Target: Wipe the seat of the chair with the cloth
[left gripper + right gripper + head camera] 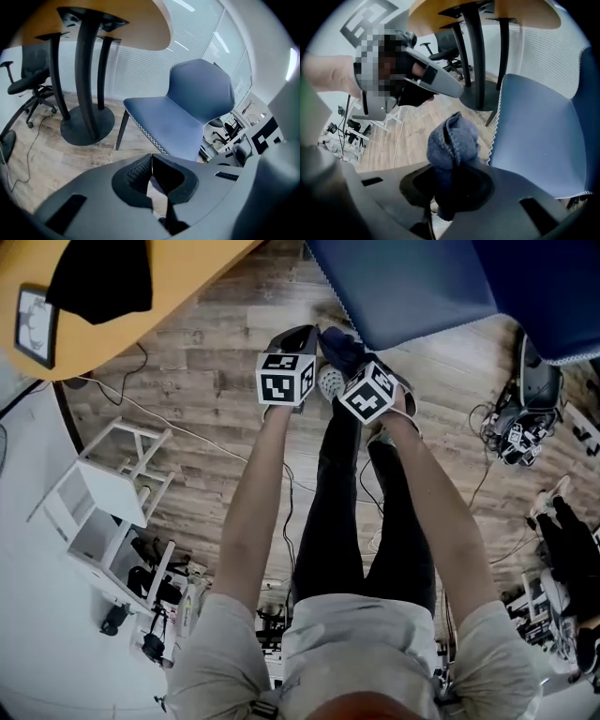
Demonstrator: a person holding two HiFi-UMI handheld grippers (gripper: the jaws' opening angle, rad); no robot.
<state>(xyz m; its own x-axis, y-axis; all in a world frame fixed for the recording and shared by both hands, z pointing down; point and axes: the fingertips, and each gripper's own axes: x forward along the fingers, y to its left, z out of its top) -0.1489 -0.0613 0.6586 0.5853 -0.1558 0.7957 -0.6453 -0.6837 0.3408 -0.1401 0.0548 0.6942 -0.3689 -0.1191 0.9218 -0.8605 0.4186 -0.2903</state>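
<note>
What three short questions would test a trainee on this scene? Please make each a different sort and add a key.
1. True or false: the cloth is lying on the chair seat.
2. Which one holds the cloth? A: the left gripper. B: the right gripper. C: neither.
3. Fill in the missing word: the left gripper's fingers are ____, with nothing between them.

Key:
1. False. The cloth is held up beside the seat, not on it.
2. B.
3. Together.
</note>
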